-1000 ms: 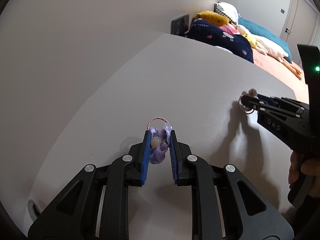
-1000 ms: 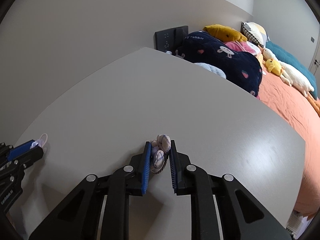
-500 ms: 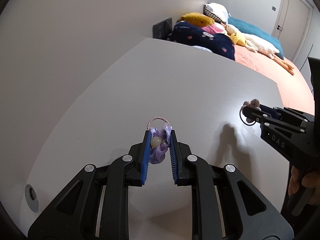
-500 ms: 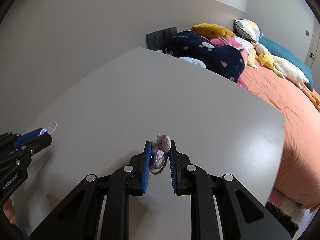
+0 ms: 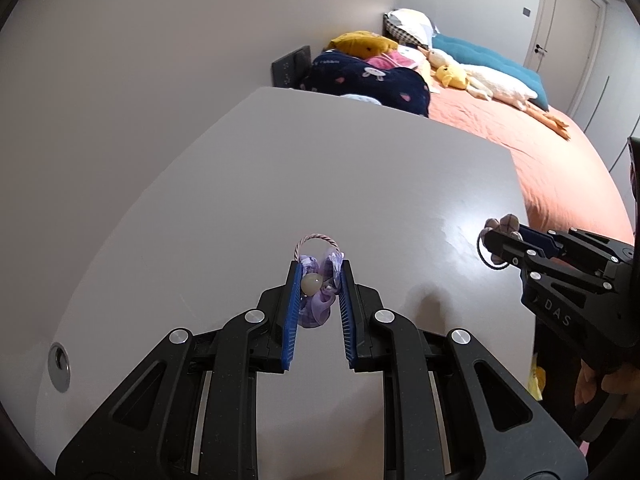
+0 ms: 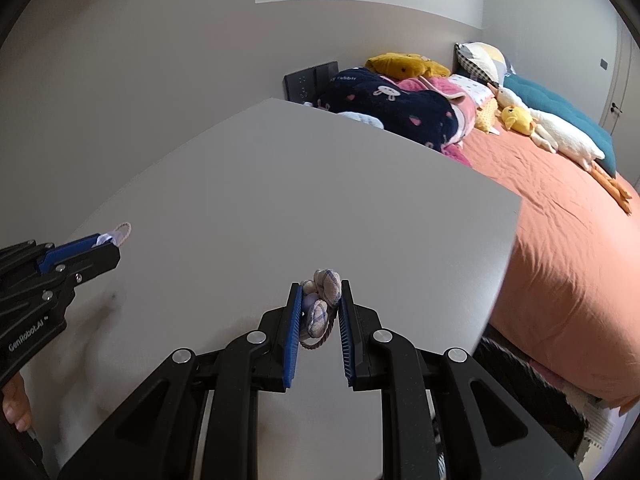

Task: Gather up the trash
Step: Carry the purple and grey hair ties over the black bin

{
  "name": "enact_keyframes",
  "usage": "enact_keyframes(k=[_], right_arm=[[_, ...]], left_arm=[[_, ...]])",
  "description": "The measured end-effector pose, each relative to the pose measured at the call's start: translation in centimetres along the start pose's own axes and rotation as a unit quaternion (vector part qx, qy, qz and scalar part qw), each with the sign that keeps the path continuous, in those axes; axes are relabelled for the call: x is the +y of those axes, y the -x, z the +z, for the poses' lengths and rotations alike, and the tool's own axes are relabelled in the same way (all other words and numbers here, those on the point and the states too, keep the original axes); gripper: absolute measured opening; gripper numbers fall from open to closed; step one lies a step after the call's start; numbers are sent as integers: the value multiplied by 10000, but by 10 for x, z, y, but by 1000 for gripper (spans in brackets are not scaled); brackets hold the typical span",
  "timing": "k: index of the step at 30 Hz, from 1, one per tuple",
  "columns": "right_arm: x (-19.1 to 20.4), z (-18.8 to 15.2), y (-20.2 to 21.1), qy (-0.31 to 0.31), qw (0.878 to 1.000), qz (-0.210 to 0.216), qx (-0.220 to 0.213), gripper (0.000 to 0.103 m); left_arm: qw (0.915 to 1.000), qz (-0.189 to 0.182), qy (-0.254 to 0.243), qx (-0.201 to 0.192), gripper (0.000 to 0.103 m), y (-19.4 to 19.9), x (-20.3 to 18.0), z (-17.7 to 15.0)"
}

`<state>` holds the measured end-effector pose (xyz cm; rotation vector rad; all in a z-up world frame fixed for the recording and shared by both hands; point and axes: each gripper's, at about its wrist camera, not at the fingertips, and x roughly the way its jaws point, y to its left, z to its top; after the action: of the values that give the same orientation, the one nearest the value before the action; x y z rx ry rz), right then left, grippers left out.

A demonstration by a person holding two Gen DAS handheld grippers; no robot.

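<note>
We are holding two hair ties, one in each gripper, above a pale grey table [image 5: 280, 184].

The purple hair tie [image 5: 317, 298], a gauzy purple bow with a pale bead and a twisted pink elastic loop, is sitting between the blue pads [image 5: 293, 312] of the left gripper [image 5: 318, 280]. The jaws are standing nearly closed and are clamping the bow from both sides, with the loop projecting past the fingertips toward the far side. In the right wrist view, the same gripper [image 6: 108, 242] is appearing at the left edge, with only the loop and a scrap of pale fabric showing at its tip.

The plaid hair tie [image 6: 320, 304], a cluster of small checked fabric puffs on a dark elastic loop, is sitting between the pads of the right gripper [image 6: 320, 292]. These jaws are also standing nearly closed and are pinching the puffs, with the loop hanging below them. In the left wrist view, this gripper [image 5: 500, 240] is reaching in from the right, carrying the puffs at its tip.

Both ties are hanging clear of the tabletop. A round metal grommet [image 5: 59, 366] is sitting in the table's near left corner. Beyond the table's right and far edges, a bed [image 6: 560, 240] with an orange cover is carrying pillows and plush toys.
</note>
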<state>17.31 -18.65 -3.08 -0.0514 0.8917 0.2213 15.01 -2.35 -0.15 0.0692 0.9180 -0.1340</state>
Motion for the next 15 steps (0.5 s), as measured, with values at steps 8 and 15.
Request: enact_keyframes(k=[8,15], right_arm=[[-15,-32,32,-119,9999,-18,-66,19],[-31,-60,56,-279,9995,-86,-119,19]], left_arm=[[9999,-110,-130,1,18,11,-30,-20],[9993,-265,-273,39,18,16,-57,-38]])
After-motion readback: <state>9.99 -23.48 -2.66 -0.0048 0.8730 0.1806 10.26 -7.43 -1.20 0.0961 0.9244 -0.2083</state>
